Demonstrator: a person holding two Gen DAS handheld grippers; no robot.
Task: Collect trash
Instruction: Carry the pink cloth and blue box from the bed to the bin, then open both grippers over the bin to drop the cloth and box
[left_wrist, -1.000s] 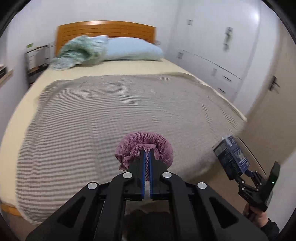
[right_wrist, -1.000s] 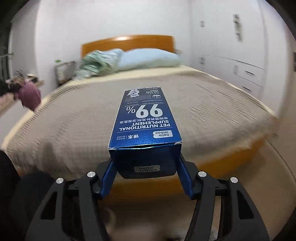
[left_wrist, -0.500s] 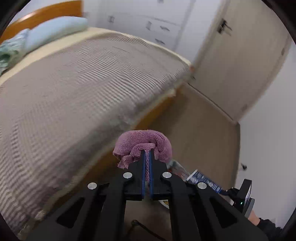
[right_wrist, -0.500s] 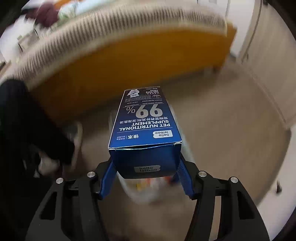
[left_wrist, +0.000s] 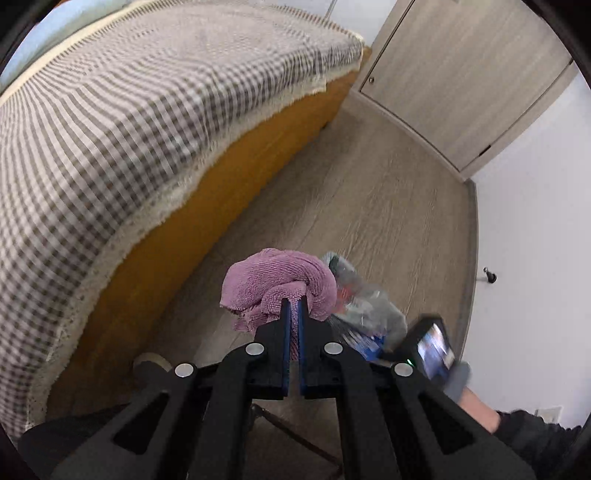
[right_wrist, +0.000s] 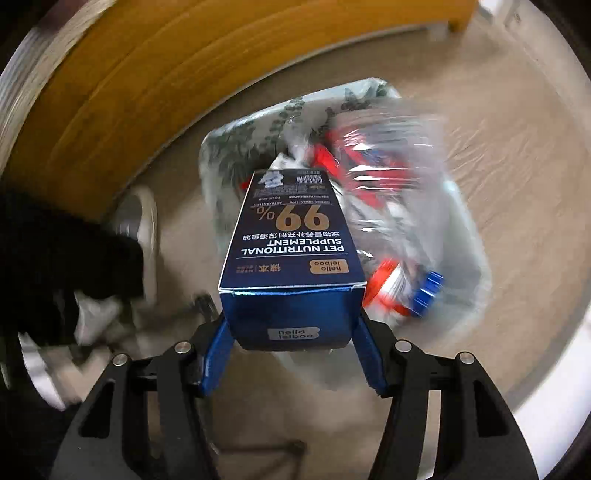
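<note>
Blue carton (right_wrist: 291, 258), printed "PET NUTRITIONAL SUPPLEMENT" and "99%", is sitting clamped between the blue pads of the right hand-held gripper (right_wrist: 293, 347), jaws standing partway apart and pressing on the carton's two sides. Gripper is pointing down at the floor, and the carton's far end is hanging directly over a clear plastic trash bag (right_wrist: 406, 206). Whether carton and bag are touching is not readable; the view is blurred.

The bag is lying on the wood-look floor (right_wrist: 498, 129) just beside the orange bed frame (right_wrist: 129, 92). Red, white and blue wrappers are showing through the plastic. A leaf-printed sheet or bag (right_wrist: 240, 147) is lying against its bed side.

Purple cloth (left_wrist: 277, 288), bunched into a ball, is being pinched by the left hand-held gripper (left_wrist: 291, 314), jaws clenched fully together on a fold of it. It is hanging in the air above the floor, near the bag (left_wrist: 369, 306), which is appearing just to its right in the left wrist view.

In that same view, the right gripper's body (left_wrist: 428, 343) is showing at lower right, with a person's hand (left_wrist: 469, 391) and dark sleeve (left_wrist: 532, 432) behind it.

Farther out: checked grey-and-white blanket (left_wrist: 129, 110) is covering the bed, and a pale door (left_wrist: 461, 74) is standing beyond the floor.
</note>
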